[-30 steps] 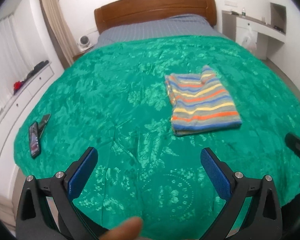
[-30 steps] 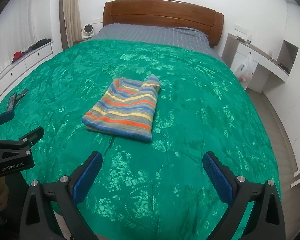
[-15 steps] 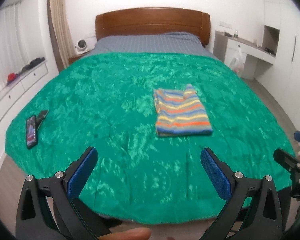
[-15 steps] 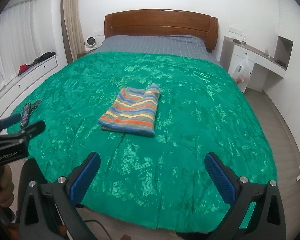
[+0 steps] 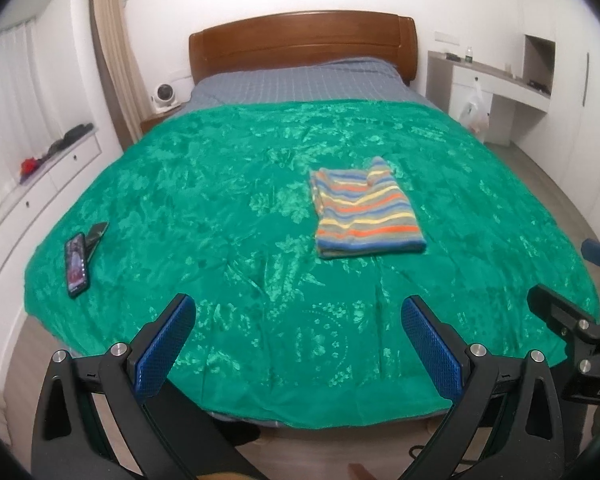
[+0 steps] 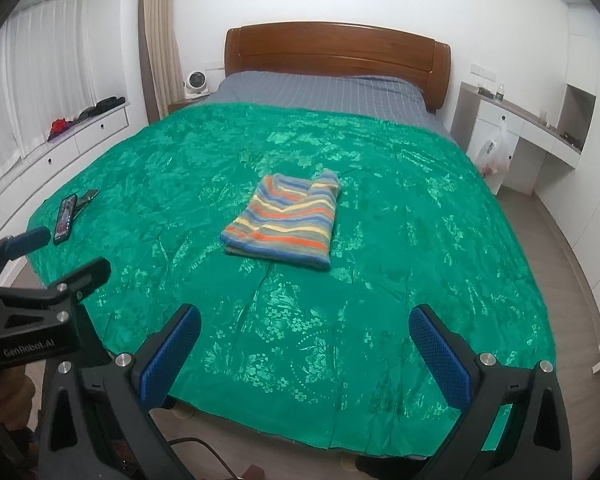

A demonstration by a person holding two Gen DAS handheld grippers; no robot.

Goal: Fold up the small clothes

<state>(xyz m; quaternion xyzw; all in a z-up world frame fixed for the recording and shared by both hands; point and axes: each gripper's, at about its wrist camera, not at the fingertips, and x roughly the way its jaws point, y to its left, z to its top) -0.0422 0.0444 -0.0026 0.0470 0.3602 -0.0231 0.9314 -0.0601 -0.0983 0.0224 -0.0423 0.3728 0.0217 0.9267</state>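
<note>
A green bedspread [image 5: 220,208] is covering the bed; a phone [image 5: 76,267] is lying near its left edge. A fan [image 6: 196,81] is sitting beside the headboard [image 6: 336,50].

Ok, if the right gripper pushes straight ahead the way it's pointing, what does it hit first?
Probably the green bedspread, just short of the folded striped garment. The right gripper is open and empty; depth is uncertain.

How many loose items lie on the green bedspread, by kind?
Folded striped garment: 1
Phone: 1
Dark flat object beside the phone, too small to identify: 1
Total: 3
</note>
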